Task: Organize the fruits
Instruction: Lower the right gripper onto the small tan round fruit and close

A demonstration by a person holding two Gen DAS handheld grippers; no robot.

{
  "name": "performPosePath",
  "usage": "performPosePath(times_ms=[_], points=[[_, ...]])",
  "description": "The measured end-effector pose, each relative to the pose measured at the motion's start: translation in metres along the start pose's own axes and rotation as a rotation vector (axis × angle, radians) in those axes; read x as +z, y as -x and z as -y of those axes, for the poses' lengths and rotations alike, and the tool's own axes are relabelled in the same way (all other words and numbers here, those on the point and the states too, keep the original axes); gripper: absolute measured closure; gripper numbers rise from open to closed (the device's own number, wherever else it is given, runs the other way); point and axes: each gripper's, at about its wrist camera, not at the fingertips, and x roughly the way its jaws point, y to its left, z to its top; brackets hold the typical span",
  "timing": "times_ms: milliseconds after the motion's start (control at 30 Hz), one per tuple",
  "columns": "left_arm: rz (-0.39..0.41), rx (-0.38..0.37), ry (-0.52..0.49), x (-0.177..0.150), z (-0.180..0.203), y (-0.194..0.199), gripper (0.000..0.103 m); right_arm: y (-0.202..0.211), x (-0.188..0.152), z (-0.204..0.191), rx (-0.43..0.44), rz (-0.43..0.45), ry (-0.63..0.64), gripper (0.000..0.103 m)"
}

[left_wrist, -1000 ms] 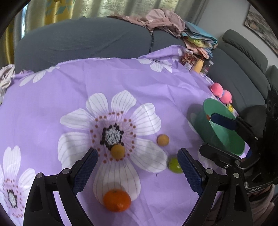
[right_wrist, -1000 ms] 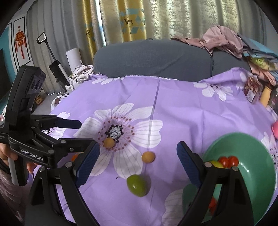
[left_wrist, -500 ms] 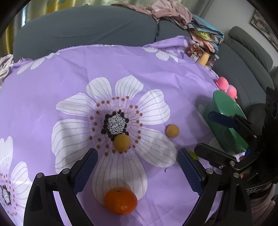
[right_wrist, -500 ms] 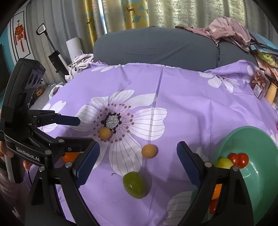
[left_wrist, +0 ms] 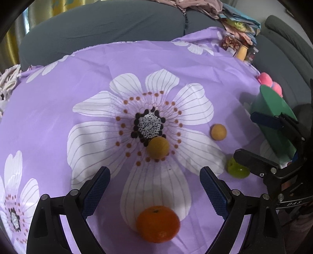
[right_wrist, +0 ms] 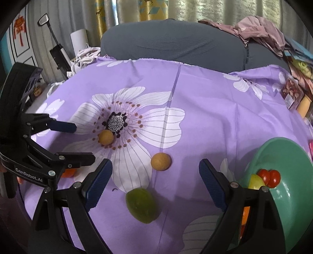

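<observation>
Two tan fruits (left_wrist: 158, 147), one orange (left_wrist: 158, 223), one green fruit (right_wrist: 141, 205), one bowl (right_wrist: 289, 156)

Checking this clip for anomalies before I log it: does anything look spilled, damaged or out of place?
Nothing looks spilled or damaged. Four fruits lie loose on the purple cloth, apart from the green bowl: an orange, a green fruit and two small yellow-brown ones. That fits unfinished sorting.

Purple floral cloth (right_wrist: 215, 109), grey sofa (right_wrist: 176, 43), curtains (right_wrist: 156, 9), perhaps crumpled clothes (right_wrist: 260, 33)
</observation>
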Motion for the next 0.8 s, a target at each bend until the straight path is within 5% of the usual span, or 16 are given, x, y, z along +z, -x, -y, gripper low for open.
performPosePath(times_ms=[233,400,800], points=[[0.014,0.002,-0.009,0.008,-0.001,-0.005,0.01,-0.009,0.005,-0.008,-0.04,-0.016,0.035,0.011],[0.001,0.025,-0.024,0.014,-0.004,-0.016,0.011,-0.023,0.006,-0.012,-0.071,-0.08,0.052,0.021],[-0.021,-0.112,-0.049,0.022,0.001,-0.02,0.013,-0.048,0.012,0.002,-0.076,-0.201,-0.003,0.036]])
